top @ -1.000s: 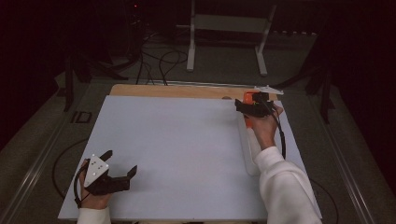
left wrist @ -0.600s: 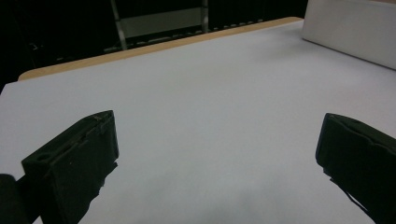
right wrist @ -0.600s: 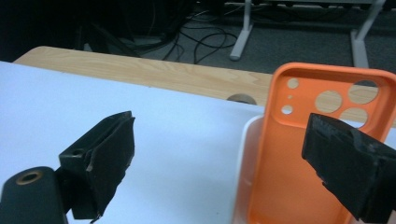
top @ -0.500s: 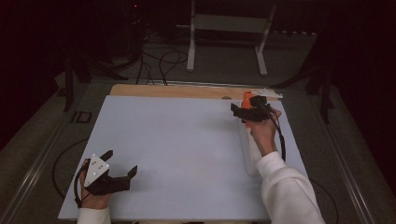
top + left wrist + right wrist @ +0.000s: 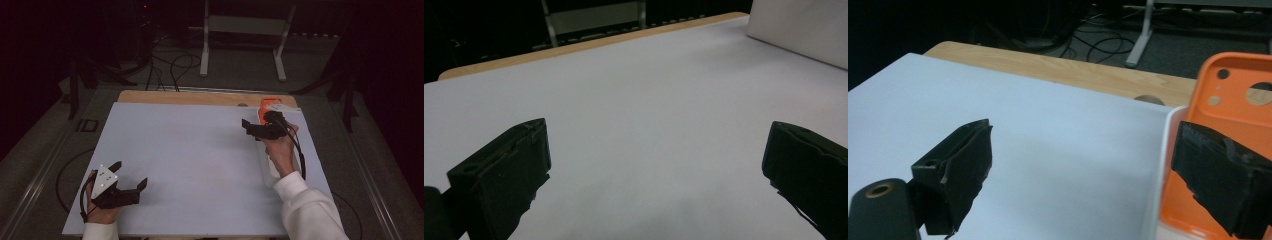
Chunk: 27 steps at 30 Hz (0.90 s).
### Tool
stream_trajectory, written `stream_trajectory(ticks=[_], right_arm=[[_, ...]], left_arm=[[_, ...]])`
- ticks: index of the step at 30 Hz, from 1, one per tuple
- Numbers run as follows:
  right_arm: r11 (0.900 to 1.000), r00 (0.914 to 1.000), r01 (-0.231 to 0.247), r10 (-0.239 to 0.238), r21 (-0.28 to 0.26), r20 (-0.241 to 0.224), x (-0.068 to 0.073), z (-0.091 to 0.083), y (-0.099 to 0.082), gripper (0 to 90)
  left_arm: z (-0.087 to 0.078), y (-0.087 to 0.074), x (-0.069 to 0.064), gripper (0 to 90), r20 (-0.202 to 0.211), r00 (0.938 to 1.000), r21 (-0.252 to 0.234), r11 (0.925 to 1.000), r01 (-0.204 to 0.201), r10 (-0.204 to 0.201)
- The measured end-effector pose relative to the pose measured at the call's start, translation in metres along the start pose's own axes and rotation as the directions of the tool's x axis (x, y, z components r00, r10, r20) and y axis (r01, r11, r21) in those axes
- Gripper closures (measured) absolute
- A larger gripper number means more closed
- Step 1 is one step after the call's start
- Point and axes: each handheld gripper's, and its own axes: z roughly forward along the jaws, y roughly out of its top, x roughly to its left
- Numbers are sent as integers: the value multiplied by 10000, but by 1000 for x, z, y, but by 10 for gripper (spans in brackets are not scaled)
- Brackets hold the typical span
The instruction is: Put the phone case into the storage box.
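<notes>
- Hovering my right hand-held gripper (image 5: 255, 128), jaws spread, beside the orange phone case (image 5: 1243, 100); I'd straddle its edge squarely before closing.
- Left hand-held gripper (image 5: 131, 179) rests spread on the counter (image 5: 190, 150).

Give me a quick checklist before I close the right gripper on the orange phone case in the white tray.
1. Right gripper open: ok, its fingers stand wide apart with nothing between them.
2. Orange plastic phone case in view: ok, it lies in the shallow white tray at the table's right side.
3. Fingers straddling the case: not ok, one finger sits over the case, the other over the pale blue table cover, outside the tray wall.
4. Case free to lift: cannot tell, its near end is hidden behind the finger.
5. Left gripper out of the way: ok, open at the near left corner.
</notes>
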Motion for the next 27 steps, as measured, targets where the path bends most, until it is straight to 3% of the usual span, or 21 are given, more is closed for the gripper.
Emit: stream_trajectory(ticks=[17,27], right_arm=[[9980,9916,532,-569,-349,-1159,28,-29,-18,96],[9970,9844,458,-557,-625,-1669,32,-43,-33,95]], left_arm=[[1,1,1,0,216,9997,236,9997,77,-82],[2,3,1,0,398,9991,402,9991,103,-119]])
